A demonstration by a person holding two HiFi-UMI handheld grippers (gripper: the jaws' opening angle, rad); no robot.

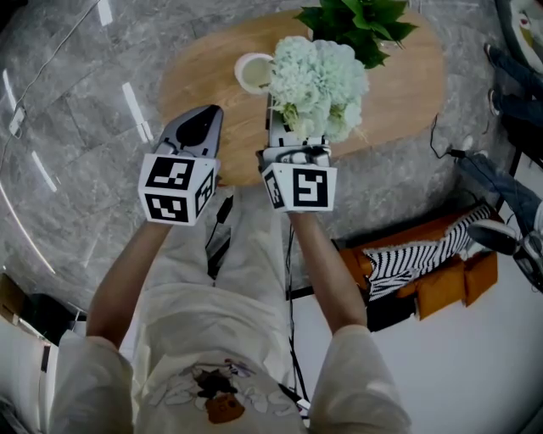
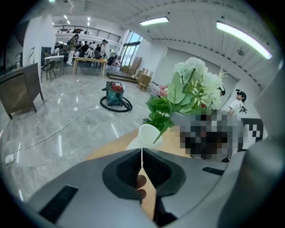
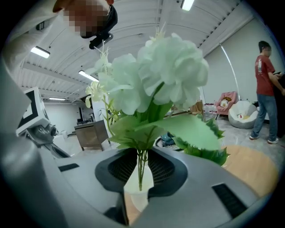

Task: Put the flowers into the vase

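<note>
A bunch of pale white-green flowers (image 1: 318,80) stands upright over the wooden table (image 1: 399,93). My right gripper (image 1: 293,142) is shut on its thin green stems (image 3: 141,167), low down. The blooms (image 3: 156,84) fill the right gripper view. A small white vase (image 1: 253,72) stands on the table just left of the bunch. It shows pale behind the stem ends in the gap between the right jaws (image 3: 136,191). My left gripper (image 1: 202,119) hovers at the table's near left edge, shut and empty (image 2: 141,153). From it I see the vase (image 2: 147,133) and the flowers (image 2: 191,84) ahead.
A leafy green plant (image 1: 356,21) stands at the table's far side, behind the flowers. On the floor to the right lie a striped cloth and orange boxes (image 1: 424,263). A person in a red shirt (image 3: 266,89) stands far off. A vacuum cleaner (image 2: 116,95) sits on the floor.
</note>
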